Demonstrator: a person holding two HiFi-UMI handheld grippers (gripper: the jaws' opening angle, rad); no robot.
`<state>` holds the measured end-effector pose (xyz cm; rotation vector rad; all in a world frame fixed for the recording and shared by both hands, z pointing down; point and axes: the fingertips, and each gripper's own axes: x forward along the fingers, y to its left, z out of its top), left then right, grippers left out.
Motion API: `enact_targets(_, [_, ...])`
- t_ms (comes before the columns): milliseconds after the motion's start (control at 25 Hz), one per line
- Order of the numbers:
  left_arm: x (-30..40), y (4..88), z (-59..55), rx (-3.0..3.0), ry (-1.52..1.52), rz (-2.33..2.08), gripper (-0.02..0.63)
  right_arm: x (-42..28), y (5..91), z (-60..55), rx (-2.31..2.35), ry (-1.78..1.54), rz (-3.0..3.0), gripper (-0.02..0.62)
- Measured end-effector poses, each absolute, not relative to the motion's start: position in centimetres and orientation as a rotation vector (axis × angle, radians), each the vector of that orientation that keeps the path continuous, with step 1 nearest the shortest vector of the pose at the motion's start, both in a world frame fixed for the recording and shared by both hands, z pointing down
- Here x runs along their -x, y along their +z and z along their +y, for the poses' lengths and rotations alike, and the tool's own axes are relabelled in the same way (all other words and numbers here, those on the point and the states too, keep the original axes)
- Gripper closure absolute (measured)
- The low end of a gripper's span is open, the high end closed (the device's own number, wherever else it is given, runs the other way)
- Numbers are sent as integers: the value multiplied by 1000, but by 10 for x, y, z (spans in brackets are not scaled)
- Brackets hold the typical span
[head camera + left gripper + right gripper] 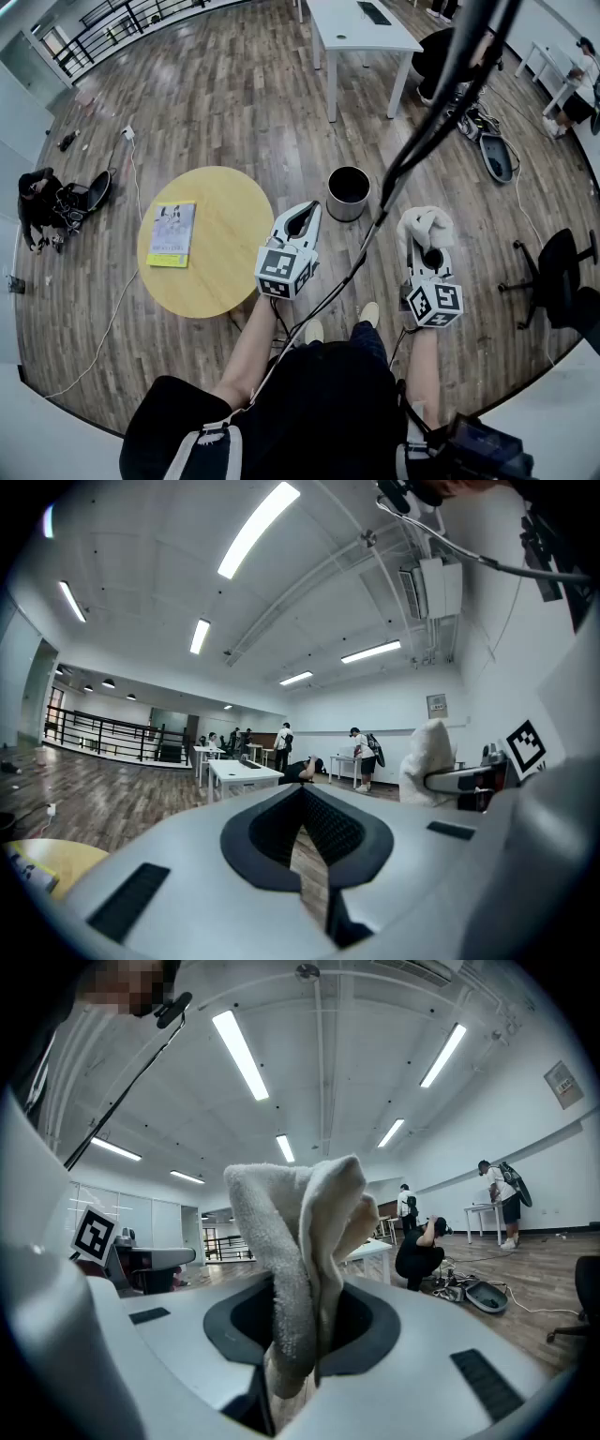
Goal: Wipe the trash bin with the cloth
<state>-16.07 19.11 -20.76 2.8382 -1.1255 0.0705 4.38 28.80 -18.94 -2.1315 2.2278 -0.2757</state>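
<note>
a booklet [172, 234] lies on the round yellow table [223, 267]; a white table [361, 33] stands beyond, a black office chair [560, 272] at the right.

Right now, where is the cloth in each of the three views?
Head view: right of centre, cloth in the right tongs.
Left gripper view: far right, cloth as white lump.
Right gripper view: centre, cloth pinched between the jaws.
Shared landmark: crouching person in black.

cloth [295, 1241]: off-white terry, rough, nubbly
bin [346, 211]: grey metal by the look, dull sheen
table [225, 272]: yellow top, smooth, matt
floor [234, 94]: wood planks, slight sheen
left gripper [298, 794]: smooth matt grey plastic
</note>
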Motion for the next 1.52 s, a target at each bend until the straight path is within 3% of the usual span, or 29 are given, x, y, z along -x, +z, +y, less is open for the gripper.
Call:
enact_targets(920, [34, -203, 108, -2720, 106, -1396, 611, -174, -171, 167, 1871, -327, 2472, 502])
enact_targets(1520, [40, -191, 91, -2693, 148, -1427, 611, -175, -158, 140, 1838, -359, 2512, 502])
